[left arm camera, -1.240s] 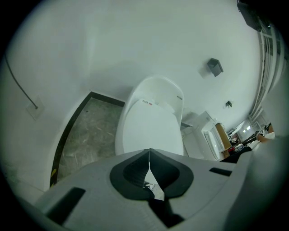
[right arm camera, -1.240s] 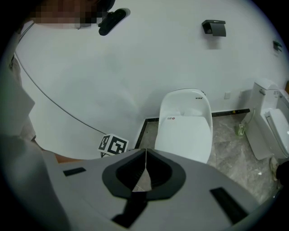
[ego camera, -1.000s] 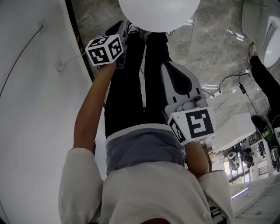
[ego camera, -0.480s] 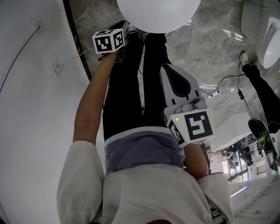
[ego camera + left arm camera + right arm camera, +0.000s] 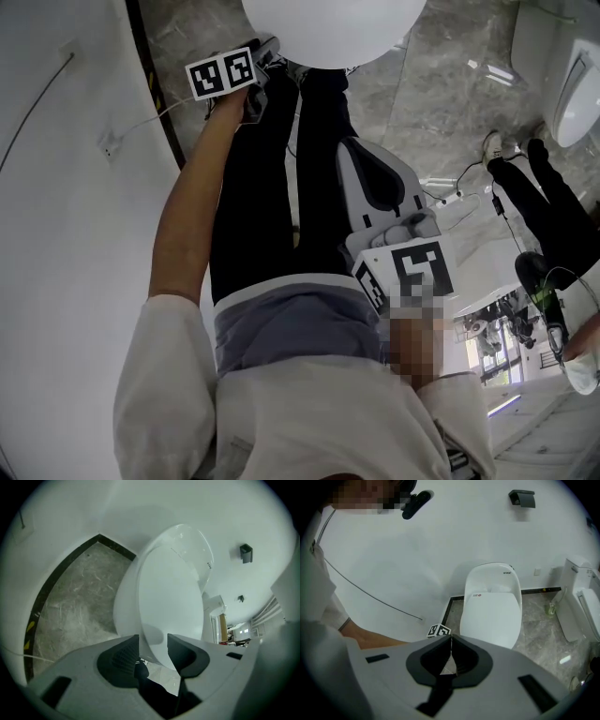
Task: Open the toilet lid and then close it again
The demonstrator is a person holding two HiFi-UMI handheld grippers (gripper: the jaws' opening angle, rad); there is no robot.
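The white toilet stands against the wall with its lid down; in the head view its rounded front shows at the top. My left gripper reaches down to that front edge. Its jaws have just been opening: in the left gripper view the left gripper stands open, with the lid's front rim showing in the gap; contact cannot be made out. My right gripper hangs back in front of the person's body. In its own view the right gripper is shut on nothing.
A white wall with a black skirting strip runs close on the left. A second toilet stands to the right. Cables lie on the marble floor, and another person's legs stand at the right.
The left gripper has sunk toward the toilet's front edge and rolled a little. The right gripper has stayed put. The other person's legs have stepped further into view at the right.
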